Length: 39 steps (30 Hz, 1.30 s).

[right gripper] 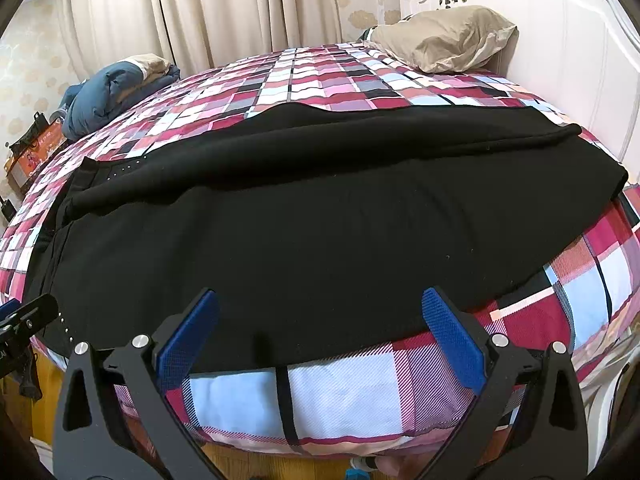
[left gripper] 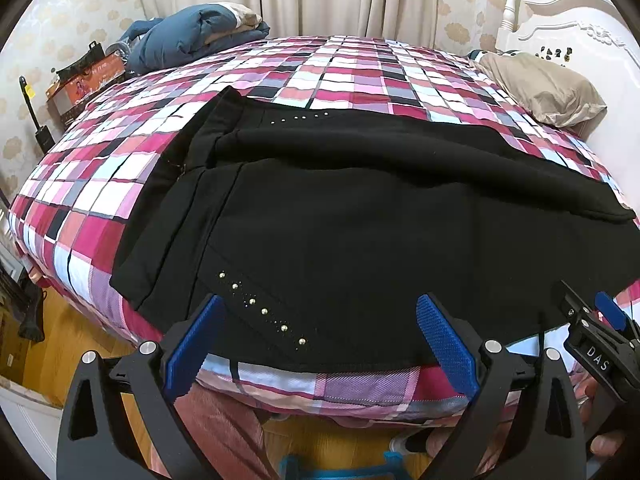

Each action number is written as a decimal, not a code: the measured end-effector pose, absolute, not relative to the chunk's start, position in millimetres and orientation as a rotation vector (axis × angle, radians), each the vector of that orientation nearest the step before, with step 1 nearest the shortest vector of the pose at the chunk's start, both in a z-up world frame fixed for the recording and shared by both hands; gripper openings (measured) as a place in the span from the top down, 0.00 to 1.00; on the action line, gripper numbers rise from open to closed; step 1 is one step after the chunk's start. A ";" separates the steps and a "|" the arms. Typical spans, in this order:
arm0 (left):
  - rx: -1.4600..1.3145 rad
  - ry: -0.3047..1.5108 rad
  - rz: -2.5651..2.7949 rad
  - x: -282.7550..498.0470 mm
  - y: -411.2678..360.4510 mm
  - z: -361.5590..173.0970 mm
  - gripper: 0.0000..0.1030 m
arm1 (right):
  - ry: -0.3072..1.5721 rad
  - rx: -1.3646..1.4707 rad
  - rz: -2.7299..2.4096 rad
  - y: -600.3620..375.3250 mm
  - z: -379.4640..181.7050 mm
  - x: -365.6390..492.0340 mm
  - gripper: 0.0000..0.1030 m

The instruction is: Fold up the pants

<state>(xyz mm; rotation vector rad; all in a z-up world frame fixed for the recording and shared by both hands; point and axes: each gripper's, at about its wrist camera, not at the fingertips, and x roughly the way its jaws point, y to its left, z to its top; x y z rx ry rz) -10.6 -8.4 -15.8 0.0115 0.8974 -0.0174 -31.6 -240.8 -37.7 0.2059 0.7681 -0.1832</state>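
Note:
Black pants (left gripper: 340, 220) lie flat across the plaid bed, waistband to the left and legs running right, with rows of metal studs near the pockets. They also fill the right wrist view (right gripper: 300, 220). My left gripper (left gripper: 320, 320) is open and empty at the near edge of the pants by the waist. My right gripper (right gripper: 320, 316) is open and empty at the near edge of the legs; it also shows at the right of the left wrist view (left gripper: 600, 320). Neither gripper holds the cloth.
The bed (left gripper: 120, 184) has a pink and red plaid cover. A tan pillow (right gripper: 440, 40) lies by the white headboard (right gripper: 560, 40). A folded blue blanket (left gripper: 192, 36) sits at the far left corner. Boxes (left gripper: 80, 84) stand by the wall. Wooden floor (left gripper: 60, 340) lies below.

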 end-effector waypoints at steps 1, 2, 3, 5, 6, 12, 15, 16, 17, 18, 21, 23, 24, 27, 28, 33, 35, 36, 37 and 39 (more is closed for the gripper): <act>0.011 0.898 -0.017 -10.7 -8.3 -16.1 0.07 | 0.769 0.207 -0.183 -240.8 -37.6 -31.5 0.02; 0.012 0.899 -0.018 -10.8 -8.3 -16.3 0.07 | 0.770 0.207 -0.183 -240.0 -38.5 -31.7 0.02; 0.011 0.899 -0.018 -11.4 -7.9 -16.9 0.07 | 0.771 0.207 -0.184 -239.8 -38.8 -31.7 0.02; 0.011 0.898 -0.018 -11.3 -7.8 -17.2 0.07 | 0.771 0.206 -0.183 -240.1 -39.4 -32.2 0.02; 0.011 0.900 -0.019 -11.3 -7.8 -17.4 0.07 | 0.772 0.205 -0.184 -239.8 -39.3 -32.0 0.02; 0.012 0.903 -0.021 -12.1 -7.1 -19.1 0.07 | 0.774 0.205 -0.184 -238.3 -40.7 -32.1 0.02; 0.012 0.904 -0.019 -12.8 -6.9 -19.7 0.07 | 0.778 0.204 -0.185 -236.5 -42.4 -32.1 0.02; 0.012 0.903 -0.020 -12.6 -7.0 -19.5 0.07 | 0.780 0.204 -0.185 -236.6 -43.3 -32.7 0.02; 0.012 0.904 -0.020 -12.9 -6.9 -19.7 0.07 | 0.782 0.203 -0.185 -235.0 -42.6 -32.0 0.02; 0.011 0.904 -0.020 -12.8 -6.8 -19.7 0.07 | 0.784 0.202 -0.184 -234.5 -42.6 -32.3 0.02; 0.011 0.904 -0.021 -13.2 -7.4 -20.3 0.07 | 0.783 0.204 -0.184 -234.5 -42.6 -32.3 0.02; 0.012 0.905 -0.021 -12.5 -7.6 -19.8 0.07 | 0.785 0.203 -0.184 -234.1 -43.2 -32.1 0.02; 0.011 0.905 -0.021 -13.4 -7.3 -20.5 0.07 | 0.784 0.203 -0.184 -234.3 -43.1 -31.6 0.02; 0.011 0.906 -0.021 -12.5 -7.8 -20.8 0.07 | 0.785 0.204 -0.184 -234.2 -43.0 -31.5 0.02; 0.011 0.906 -0.022 -13.2 -7.8 -21.9 0.07 | 0.785 0.204 -0.184 -234.2 -43.1 -31.5 0.02; 0.012 0.909 -0.023 -14.2 -8.4 -24.7 0.07 | 0.790 0.203 -0.184 -233.2 -45.1 -31.6 0.02; 0.012 0.909 -0.022 -15.3 -8.2 -25.8 0.07 | 0.793 0.202 -0.183 -232.1 -46.3 -32.0 0.02; 0.011 0.909 -0.023 -14.4 -8.3 -25.0 0.07 | 0.794 0.202 -0.183 -232.2 -46.4 -31.7 0.02; 0.011 0.910 -0.023 -14.8 -8.3 -25.8 0.07 | 0.796 0.202 -0.182 -232.3 -46.5 -31.4 0.02; 0.012 0.910 -0.023 -13.8 -8.5 -25.7 0.07 | 0.799 0.201 -0.182 -232.1 -46.7 -31.6 0.02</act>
